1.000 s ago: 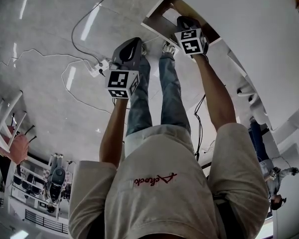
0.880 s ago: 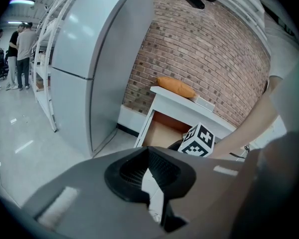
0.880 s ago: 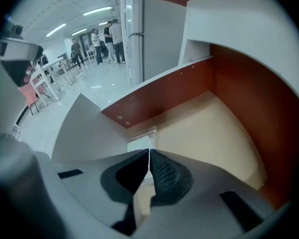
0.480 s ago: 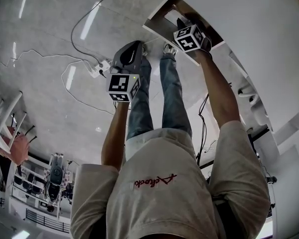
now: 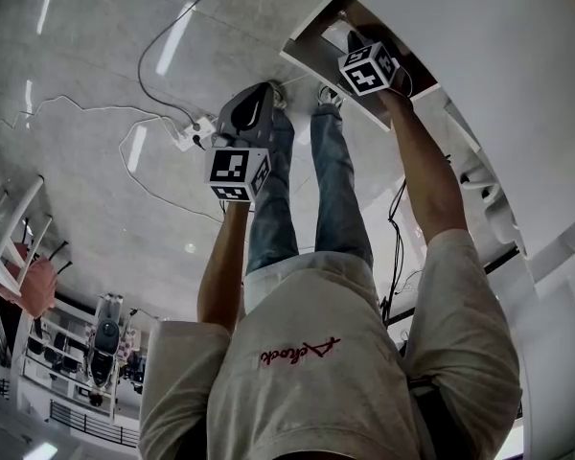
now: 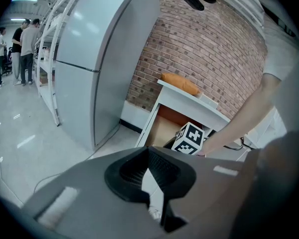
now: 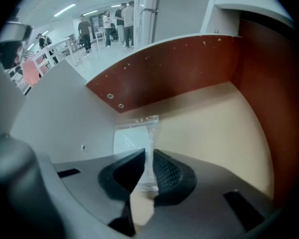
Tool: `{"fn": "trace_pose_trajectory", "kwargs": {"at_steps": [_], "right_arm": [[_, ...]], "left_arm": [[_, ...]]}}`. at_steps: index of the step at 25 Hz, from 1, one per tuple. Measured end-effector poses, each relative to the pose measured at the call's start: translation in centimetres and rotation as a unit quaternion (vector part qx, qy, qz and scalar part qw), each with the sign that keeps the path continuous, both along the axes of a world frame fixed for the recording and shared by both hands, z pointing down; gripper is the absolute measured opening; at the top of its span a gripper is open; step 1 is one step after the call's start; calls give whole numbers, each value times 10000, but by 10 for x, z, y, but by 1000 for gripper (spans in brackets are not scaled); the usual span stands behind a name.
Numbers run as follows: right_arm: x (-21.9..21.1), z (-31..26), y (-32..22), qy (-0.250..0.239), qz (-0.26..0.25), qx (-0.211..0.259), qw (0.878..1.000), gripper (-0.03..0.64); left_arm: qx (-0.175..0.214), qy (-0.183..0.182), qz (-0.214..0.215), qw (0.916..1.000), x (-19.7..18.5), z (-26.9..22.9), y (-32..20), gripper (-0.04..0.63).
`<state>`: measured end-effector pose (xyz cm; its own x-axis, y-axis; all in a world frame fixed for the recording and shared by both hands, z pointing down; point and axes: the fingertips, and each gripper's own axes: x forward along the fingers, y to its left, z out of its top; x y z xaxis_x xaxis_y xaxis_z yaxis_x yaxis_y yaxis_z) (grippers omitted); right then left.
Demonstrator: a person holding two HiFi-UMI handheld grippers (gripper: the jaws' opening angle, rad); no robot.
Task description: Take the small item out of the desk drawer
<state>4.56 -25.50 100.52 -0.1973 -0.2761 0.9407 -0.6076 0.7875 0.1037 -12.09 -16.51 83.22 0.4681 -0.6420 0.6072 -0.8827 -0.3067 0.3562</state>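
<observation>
Right gripper [image 7: 148, 169] is sitting inside the open drawer [image 7: 179, 68], with its jaws pointing toward the red-brown back wall. The jaws are standing almost together, and a clear plastic bag [image 7: 135, 135] is running up between them. The pads appear to be pinching the near end of the bag. The rest of the bag is lying flat on the pale drawer floor just beyond the jaw tips, close to the grey left side of the drawer and short of the back wall. A white patch is showing through the plastic; what it holds is not readable.

In the head view the right arm is stretching out to the drawer, which is hanging open under the white desk [image 5: 479, 56].

Left gripper [image 6: 147, 152] is hovering over the floor [image 5: 77, 113], beside the person's legs and well apart from the drawer. Its jaws are meeting at the tips with nothing between them. Its camera is facing the desk front, where the right gripper's marker cube [image 6: 191, 138] is showing at the drawer opening. An orange object [image 6: 179, 83] is lying on the desk top, with a brick wall [image 6: 209, 49] behind it.
</observation>
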Motion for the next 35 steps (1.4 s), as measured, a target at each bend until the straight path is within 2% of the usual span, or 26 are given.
{"fn": "trace_pose_trajectory", "kwargs": {"at_steps": [4,13,25,35], "right_arm": [[-1,-3,0,40,-50,90,9999,18],[-2,-28,7,-135,114,272,9995,12],[1,-111,25,-541,389,921,9935,12],[14,-198,65,-968,702,1619,9795,12]], "left_arm": [[10,0,-19,10000,-1,2,0,9],[99,33,31,9999,3,-11,0,9],[426,80,128,9990,21,-56,-9,9],[590,19,174,9981,31,-88,-3,9]]}}
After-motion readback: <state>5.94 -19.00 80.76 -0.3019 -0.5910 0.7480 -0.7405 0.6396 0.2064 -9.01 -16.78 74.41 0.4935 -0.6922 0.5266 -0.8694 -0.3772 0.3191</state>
